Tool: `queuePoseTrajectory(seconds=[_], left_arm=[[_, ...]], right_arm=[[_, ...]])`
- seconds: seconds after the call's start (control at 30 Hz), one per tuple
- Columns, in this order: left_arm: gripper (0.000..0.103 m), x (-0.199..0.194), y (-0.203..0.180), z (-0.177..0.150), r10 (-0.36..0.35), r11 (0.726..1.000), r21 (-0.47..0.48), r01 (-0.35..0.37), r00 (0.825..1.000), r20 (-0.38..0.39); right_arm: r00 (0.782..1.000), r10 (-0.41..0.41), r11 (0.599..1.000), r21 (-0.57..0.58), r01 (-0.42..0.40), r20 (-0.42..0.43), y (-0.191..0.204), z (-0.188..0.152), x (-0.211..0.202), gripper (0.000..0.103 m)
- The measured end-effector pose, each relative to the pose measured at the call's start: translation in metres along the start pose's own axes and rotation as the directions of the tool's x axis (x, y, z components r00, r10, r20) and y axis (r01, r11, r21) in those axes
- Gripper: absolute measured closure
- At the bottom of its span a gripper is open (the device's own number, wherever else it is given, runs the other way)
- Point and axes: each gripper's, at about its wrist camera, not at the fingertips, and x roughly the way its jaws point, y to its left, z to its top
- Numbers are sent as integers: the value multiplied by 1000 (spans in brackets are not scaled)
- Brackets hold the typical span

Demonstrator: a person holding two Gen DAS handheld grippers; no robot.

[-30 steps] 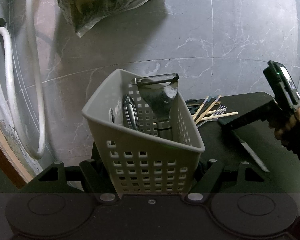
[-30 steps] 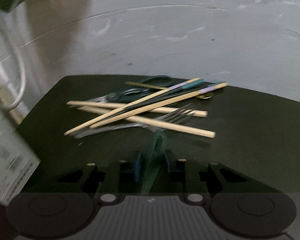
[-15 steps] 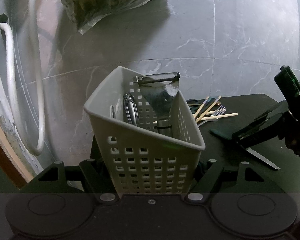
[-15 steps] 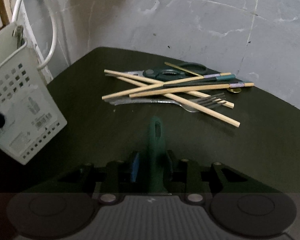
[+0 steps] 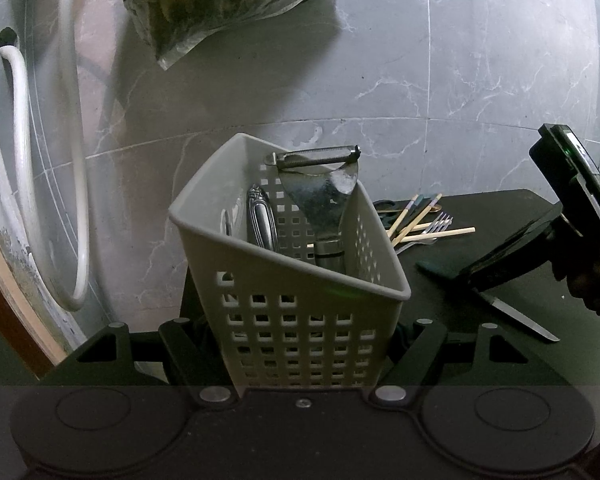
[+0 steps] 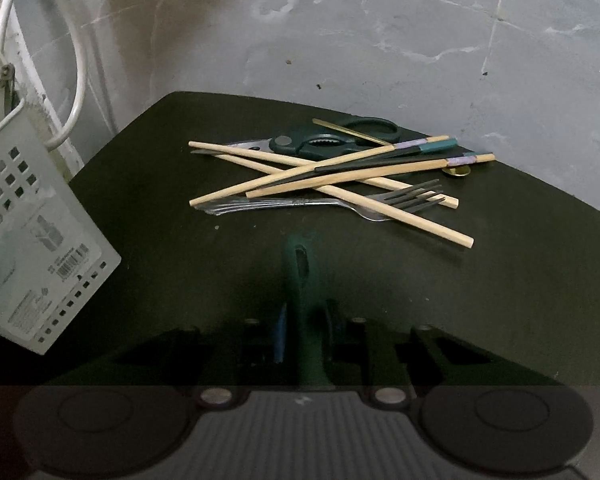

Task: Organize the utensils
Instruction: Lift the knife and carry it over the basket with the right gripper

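Our right tongs (image 6: pixel 300 312) have just been closing on the green-handled knife (image 5: pixel 512 308), lifted clear of the table (image 6: pixel 520 280); our left tongs (image 5: pixel 300 336) grip the utensil basket (image 5: pixel 284 276), ready to receive it.

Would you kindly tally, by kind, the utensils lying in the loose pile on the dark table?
chopsticks: 5 (four pale wood, one dark with a teal end)
fork: 1
kitchen scissors: 1
gold spoon: 1, mostly hidden under the chopsticks
Total: 8
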Motion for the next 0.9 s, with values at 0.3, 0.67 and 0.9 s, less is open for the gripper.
queuePoseTrajectory(seconds=[0.3, 0.67, 0.9], left_arm=[[27, 0, 0, 0, -2, 1000, 1, 2, 1000, 3], [27, 0, 0, 0, -3, 1000, 3, 3, 1000, 3], [27, 0, 0, 0, -3, 1000, 3, 3, 1000, 3]], right_arm=[[999, 34, 997, 63, -37, 37, -10, -4, -5, 84], [984, 70, 993, 82, -84, 161, -13, -12, -34, 84], [972, 84, 990, 88, -106, 220, -14, -14, -45, 84]])
